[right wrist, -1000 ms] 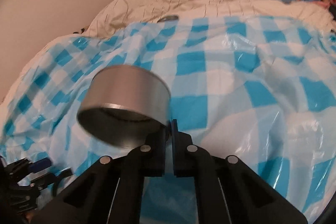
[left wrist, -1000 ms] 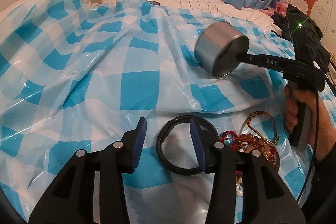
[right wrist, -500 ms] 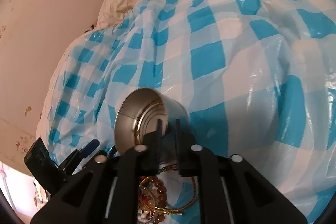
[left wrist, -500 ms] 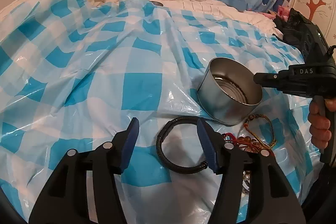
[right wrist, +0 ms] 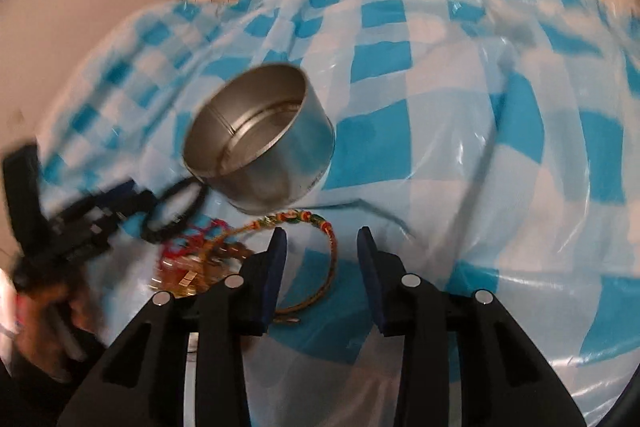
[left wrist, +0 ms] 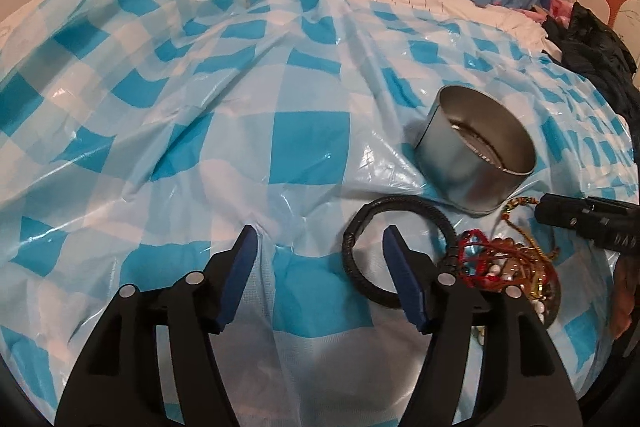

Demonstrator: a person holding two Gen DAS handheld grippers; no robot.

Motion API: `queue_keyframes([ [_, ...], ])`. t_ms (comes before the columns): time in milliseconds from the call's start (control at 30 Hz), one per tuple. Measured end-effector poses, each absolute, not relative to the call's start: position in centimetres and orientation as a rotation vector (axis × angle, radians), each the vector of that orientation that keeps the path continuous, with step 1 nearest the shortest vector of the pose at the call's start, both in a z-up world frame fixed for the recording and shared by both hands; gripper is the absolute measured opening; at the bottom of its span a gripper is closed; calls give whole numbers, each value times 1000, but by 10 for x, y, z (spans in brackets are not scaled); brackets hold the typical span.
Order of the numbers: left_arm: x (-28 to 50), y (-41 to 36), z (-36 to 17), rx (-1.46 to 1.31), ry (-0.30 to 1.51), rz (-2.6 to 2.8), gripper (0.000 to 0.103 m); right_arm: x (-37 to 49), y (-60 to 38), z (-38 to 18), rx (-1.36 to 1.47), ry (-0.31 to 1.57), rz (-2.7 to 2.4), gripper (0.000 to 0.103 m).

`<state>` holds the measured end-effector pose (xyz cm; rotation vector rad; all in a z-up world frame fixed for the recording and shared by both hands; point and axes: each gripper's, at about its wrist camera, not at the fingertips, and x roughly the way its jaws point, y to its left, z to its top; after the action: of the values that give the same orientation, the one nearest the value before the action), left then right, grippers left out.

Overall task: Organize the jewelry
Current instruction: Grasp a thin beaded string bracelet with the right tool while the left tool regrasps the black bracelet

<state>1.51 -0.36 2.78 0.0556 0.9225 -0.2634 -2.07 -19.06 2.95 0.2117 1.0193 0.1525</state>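
Left gripper (left wrist: 320, 263) is hovering wide-jawed, its right finger over the black braided cord bracelet (left wrist: 398, 249) lying on the blue-checked plastic sheet (left wrist: 224, 131). Right gripper (right wrist: 322, 267) is hanging open and empty near the woven multicoloured bangle (right wrist: 316, 259). Beyond, the round silver tin (left wrist: 474, 163) is sitting upright; the cord looks light and limp, best pinched across its band.

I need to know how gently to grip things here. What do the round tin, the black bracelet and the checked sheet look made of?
Round tin: bare metal, brushed grey sheen, ridged base inside. Black bracelet: probably braided leather or cord, matte and textured. Checked sheet: thin plastic film, glossy highlights on its wrinkles.
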Motion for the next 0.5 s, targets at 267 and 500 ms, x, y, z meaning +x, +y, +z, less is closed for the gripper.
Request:
queue_keyframes([
  [267, 18, -13, 16, 132, 930, -258, 35, -30, -184, 30, 89, 994, 120, 4],
  [500, 9, -8, 46, 101, 813, -286, 0, -38, -182, 57, 99, 856, 135, 4],
])
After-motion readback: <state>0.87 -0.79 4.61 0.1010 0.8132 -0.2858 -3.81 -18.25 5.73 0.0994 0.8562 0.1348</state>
